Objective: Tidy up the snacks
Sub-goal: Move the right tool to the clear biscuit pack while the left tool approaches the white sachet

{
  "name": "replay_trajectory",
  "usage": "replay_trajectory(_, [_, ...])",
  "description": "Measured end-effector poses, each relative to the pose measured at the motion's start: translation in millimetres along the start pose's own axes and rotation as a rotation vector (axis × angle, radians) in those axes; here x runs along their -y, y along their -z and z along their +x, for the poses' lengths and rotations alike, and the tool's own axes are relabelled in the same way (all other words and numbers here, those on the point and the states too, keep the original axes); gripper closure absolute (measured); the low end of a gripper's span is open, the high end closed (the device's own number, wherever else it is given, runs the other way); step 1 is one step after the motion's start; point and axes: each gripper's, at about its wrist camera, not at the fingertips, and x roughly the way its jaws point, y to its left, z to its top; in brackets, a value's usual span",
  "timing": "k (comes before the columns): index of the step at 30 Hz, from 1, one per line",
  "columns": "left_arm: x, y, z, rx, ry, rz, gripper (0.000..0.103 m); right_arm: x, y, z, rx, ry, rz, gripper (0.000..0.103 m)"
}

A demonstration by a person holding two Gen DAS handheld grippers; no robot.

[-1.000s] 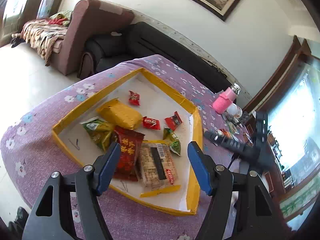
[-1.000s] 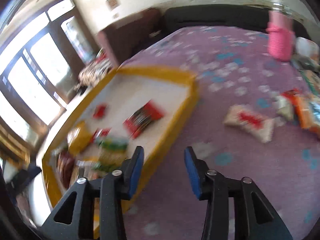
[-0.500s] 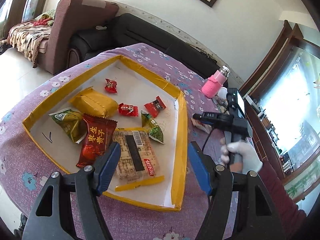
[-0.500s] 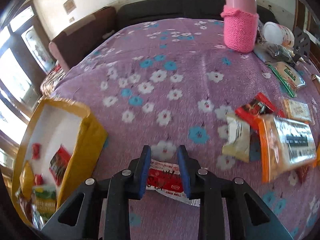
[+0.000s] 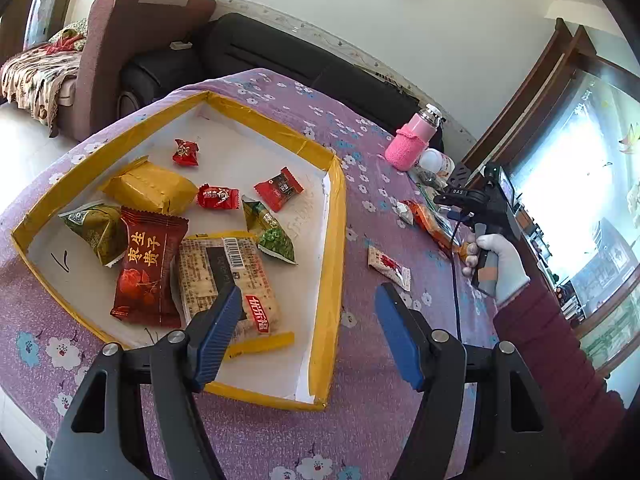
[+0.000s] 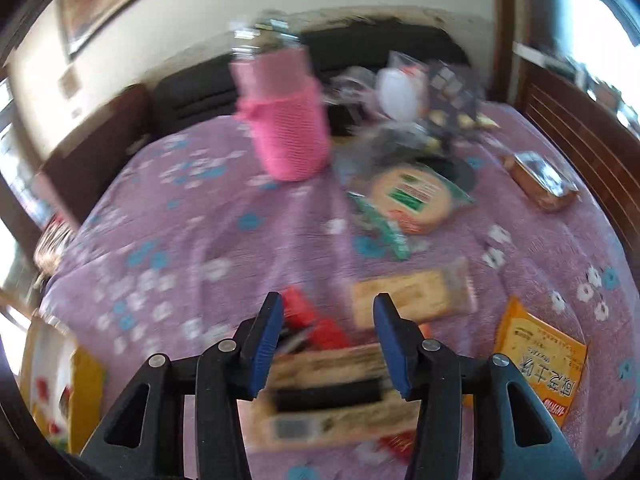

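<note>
On the purple flowered tablecloth [image 5: 360,420] my left gripper [image 5: 308,332] hangs over the near corner of the yellow-rimmed tray [image 5: 334,240], its blue pads spread wide with nothing between them. Inside the tray I see a yellow packet [image 5: 154,190], a green packet [image 5: 96,232], a dark red packet [image 5: 148,268] with gold characters, a cracker pack [image 5: 226,276] lying beside it, a small green pouch [image 5: 270,232] and three little red candies [image 5: 218,196]. Just outside the tray's right wall a white-and-red sachet [image 5: 389,266] lies flat on the cloth. Farther right, my gloved right hand [image 5: 498,256] grips the handle of the other tool above a loose heap of snacks, with a pink-sleeved bottle [image 5: 412,140] standing beyond.

The right wrist view is badly smeared. My right gripper [image 6: 328,340] has its fingers parted to a moderate width, empty, poised over a long beige cracker pack [image 6: 332,392] and a red wrapper [image 6: 308,320] that lie under the gap. Whether the pads touch them I cannot tell. An orange packet [image 6: 536,356] sits to the right, a round biscuit pack [image 6: 416,196] farther back, and the tray's yellow corner shows at the lower left.
</note>
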Motion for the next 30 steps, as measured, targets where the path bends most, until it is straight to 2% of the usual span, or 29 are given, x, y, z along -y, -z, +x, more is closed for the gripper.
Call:
replay_trajectory(3, [-2.4, 0.6, 2.3, -0.008, -0.015, -0.006, 0.034, 12.6, 5.5, 12.4, -0.091, -0.079, 0.045, 0.054])
replay_trajectory(7, [-2.8, 3.1, 5.5, -0.021, 0.001, -0.025, 0.034, 2.4, 39.3, -9.8, -0.229, -0.190, -0.062, 0.054])
replay_trajectory(10, [5.0, 6.1, 7.0, -0.028, 0.014, -0.010, 0.034, -4.4, 75.9, -28.7, -0.384, -0.345, -0.102, 0.052])
replay_trajectory(12, [13.1, 8.9, 7.2, -0.031, 0.025, 0.009, 0.034, -7.1, 96.3, -46.0, -0.435, -0.412, -0.132, 0.052])
replay_trajectory(13, [16.8, 10.0, 7.6, -0.032, 0.027, 0.018, 0.034, -7.2, 104.6, -57.9, -0.416, -0.432, -0.150, 0.053])
replay_trajectory(15, [24.8, 12.9, 8.8, -0.039, 0.034, 0.037, 0.034, -7.9, 115.1, -76.4, -0.346, -0.403, -0.198, 0.050])
replay_trajectory(17, [33.4, 16.5, 9.2, -0.047, 0.040, 0.054, 0.034, -9.3, 122.9, -82.6, -0.285, -0.352, -0.233, 0.035])
replay_trajectory(21, [50.3, 22.1, 9.3, -0.063, 0.029, 0.096, 0.034, -8.1, 133.0, -75.4, -0.269, -0.377, -0.190, 0.035])
replay_trajectory(25, [67.1, 23.9, 13.0, -0.074, 0.000, 0.151, 0.034, -22.9, 144.7, -72.4, -0.198, -0.316, -0.245, 0.032])
replay_trajectory(28, [82.8, 25.8, 24.1, -0.100, -0.008, 0.187, 0.034, -26.0, 150.9, -75.9, -0.173, -0.302, -0.273, 0.031])
replay_trajectory(30, [93.5, 26.4, 33.5, -0.123, 0.002, 0.204, 0.034, -26.4, 151.7, -76.4, -0.167, -0.306, -0.284, 0.037])
